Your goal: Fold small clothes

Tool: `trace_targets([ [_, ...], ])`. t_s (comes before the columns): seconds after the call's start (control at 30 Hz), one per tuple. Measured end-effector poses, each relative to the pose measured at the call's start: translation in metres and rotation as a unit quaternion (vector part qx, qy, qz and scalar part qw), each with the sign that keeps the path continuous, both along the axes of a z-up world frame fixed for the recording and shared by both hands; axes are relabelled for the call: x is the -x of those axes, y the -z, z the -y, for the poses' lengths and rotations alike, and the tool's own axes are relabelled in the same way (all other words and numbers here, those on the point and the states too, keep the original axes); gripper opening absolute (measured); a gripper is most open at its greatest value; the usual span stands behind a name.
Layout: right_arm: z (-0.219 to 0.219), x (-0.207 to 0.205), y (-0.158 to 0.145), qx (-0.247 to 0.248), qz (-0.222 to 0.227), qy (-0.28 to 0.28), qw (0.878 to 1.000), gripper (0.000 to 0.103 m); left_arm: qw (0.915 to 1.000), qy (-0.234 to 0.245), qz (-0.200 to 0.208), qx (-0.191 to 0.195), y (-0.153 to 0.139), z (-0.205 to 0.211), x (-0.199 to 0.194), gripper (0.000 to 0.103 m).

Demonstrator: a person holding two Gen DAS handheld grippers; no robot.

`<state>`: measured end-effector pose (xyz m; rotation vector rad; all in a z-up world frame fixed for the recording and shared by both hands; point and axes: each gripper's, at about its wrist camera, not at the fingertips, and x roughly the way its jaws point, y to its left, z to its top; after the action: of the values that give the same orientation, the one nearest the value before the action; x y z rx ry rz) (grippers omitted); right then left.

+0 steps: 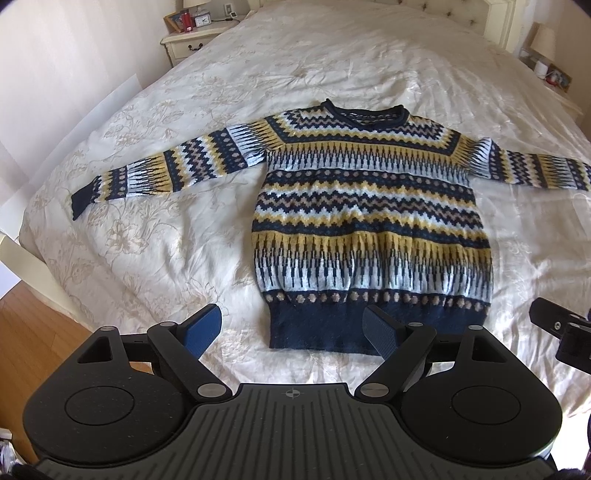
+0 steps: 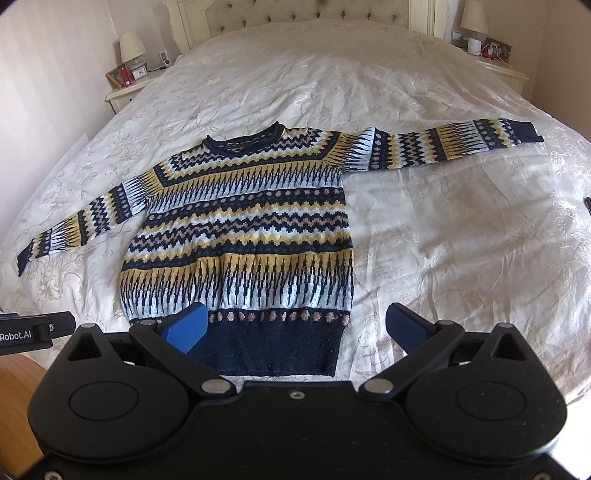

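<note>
A knitted sweater [image 1: 369,206] with navy, yellow and pale blue zigzag bands lies flat on the bed, front up, both sleeves spread out sideways. The same sweater [image 2: 243,236] fills the middle of the right wrist view, its navy hem nearest me. My left gripper [image 1: 293,325] hovers open above the hem's left corner, blue pads wide apart, nothing between them. My right gripper [image 2: 295,325] is open too, over the hem's right part, holding nothing. The right gripper's edge [image 1: 565,332] shows at the far right of the left wrist view.
The bed [image 1: 155,221] has a cream floral cover and a tufted headboard [image 2: 303,14]. A nightstand [image 1: 188,40] with a clock and frame stands at one side, another nightstand [image 2: 495,62] with a lamp at the other. Wooden floor [image 1: 33,332] lies beside the bed.
</note>
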<state>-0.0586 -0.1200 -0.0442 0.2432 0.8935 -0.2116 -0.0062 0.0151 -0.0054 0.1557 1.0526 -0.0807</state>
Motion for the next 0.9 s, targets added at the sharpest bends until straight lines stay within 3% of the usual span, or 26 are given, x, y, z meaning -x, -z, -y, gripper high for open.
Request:
trace_targets([
  [0.9, -0.014, -0.018, 0.003, -0.01, -0.011, 0.008, 1.0, 0.102, 0.9999, 0.0, -0.012, 0.007, 0.007, -0.017, -0.024, 0.084],
])
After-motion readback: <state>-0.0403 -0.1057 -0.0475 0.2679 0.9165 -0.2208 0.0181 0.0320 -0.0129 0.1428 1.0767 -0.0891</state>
